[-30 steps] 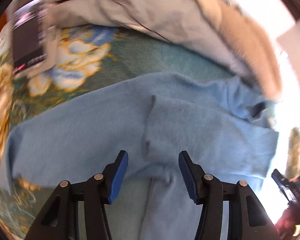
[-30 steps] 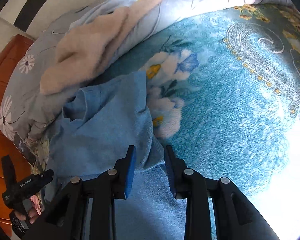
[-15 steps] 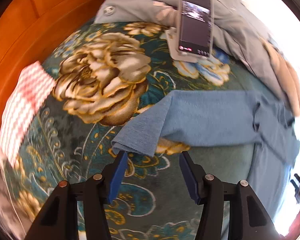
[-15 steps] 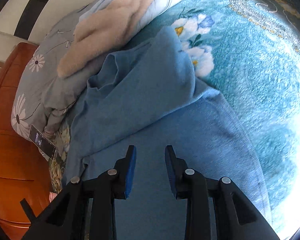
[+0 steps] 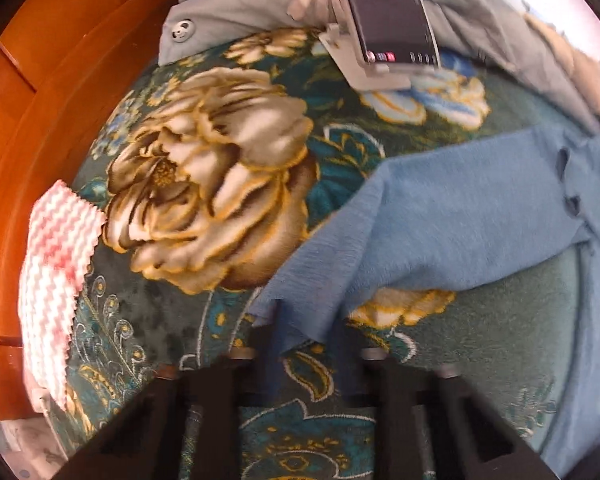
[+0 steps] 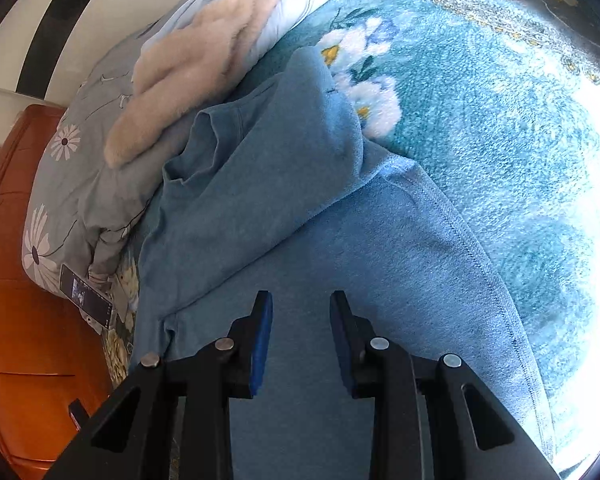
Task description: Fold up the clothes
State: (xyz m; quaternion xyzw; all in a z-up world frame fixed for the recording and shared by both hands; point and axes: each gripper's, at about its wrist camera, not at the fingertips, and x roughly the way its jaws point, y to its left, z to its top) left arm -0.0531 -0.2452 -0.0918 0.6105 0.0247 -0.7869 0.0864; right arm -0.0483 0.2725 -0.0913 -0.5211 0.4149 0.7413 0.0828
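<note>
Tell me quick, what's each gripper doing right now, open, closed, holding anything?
Left gripper: jaws have just closed on the cuff end of the blue garment's sleeve.
Right gripper: open, holding nothing, over the blue garment's body.

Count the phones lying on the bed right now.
1. The phone leans against the grey floral bedding near the wooden headboard, beyond the blue garment. Folds of bedding could hide another.

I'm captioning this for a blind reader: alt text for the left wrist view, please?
The left gripper is shut on the end of a blue garment's sleeve, on a teal floral blanket. A phone lies beyond it.
</note>
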